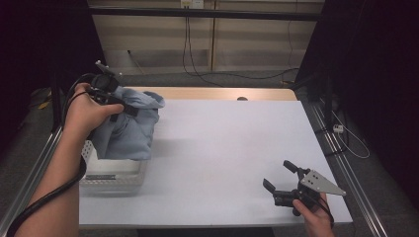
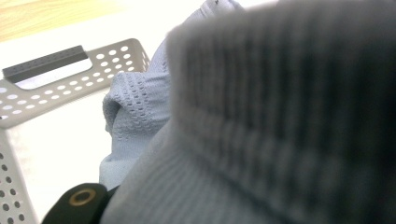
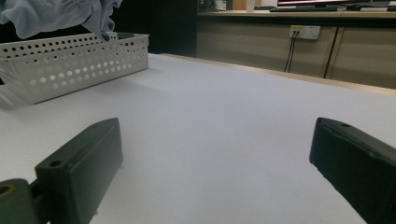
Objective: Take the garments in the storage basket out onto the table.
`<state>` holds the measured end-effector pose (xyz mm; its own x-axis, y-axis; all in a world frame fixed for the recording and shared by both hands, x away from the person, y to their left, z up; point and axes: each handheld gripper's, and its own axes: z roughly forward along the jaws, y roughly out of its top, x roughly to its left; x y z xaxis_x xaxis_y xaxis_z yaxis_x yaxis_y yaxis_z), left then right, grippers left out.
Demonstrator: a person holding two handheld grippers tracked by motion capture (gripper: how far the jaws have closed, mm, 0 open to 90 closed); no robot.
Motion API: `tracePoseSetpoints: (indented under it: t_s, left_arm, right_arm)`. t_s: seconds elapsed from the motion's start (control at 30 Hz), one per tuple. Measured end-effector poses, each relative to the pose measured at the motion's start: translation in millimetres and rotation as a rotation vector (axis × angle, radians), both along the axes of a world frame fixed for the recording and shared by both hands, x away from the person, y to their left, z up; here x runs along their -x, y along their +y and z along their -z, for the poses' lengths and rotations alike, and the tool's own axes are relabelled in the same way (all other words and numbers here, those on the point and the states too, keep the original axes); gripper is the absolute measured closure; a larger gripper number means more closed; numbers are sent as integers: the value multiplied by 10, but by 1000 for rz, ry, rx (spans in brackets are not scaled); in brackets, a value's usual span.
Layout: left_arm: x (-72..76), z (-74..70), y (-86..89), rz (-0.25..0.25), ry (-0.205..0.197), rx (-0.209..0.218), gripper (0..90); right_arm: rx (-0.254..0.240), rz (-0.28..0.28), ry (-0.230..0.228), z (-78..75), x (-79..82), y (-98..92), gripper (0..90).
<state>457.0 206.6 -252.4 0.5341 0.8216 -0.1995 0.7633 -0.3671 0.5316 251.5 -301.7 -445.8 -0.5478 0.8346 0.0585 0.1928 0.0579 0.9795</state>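
A light blue mesh garment hangs bunched over a white perforated basket at the table's left side. My left gripper is shut on its upper folds and holds it above the basket. In the left gripper view the garment and its ribbed edge cover most of the jaws, with the basket's handle wall beyond. My right gripper rests low near the table's front right, open, with nothing between its fingers. From there the garment dangles over the basket.
The white table top stretches between the basket and the right gripper. A wooden strip runs along its far edge. Metal rails flank both sides, and cables hang by the back wall.
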Motion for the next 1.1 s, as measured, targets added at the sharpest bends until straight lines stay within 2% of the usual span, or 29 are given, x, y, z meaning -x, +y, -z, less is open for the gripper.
tracePoseSetpoints:
  t_s: [0.83, 1.1]
  left_arm:
    - [-6, -231, -104, 23, -23, 12, 688]
    - [-3, -249, -192, 48, -29, 43, 687]
  right_arm:
    - [0, 0, 2, 2, 0, -1, 22]
    - [0, -1, 1, 1, 2, -2, 22]
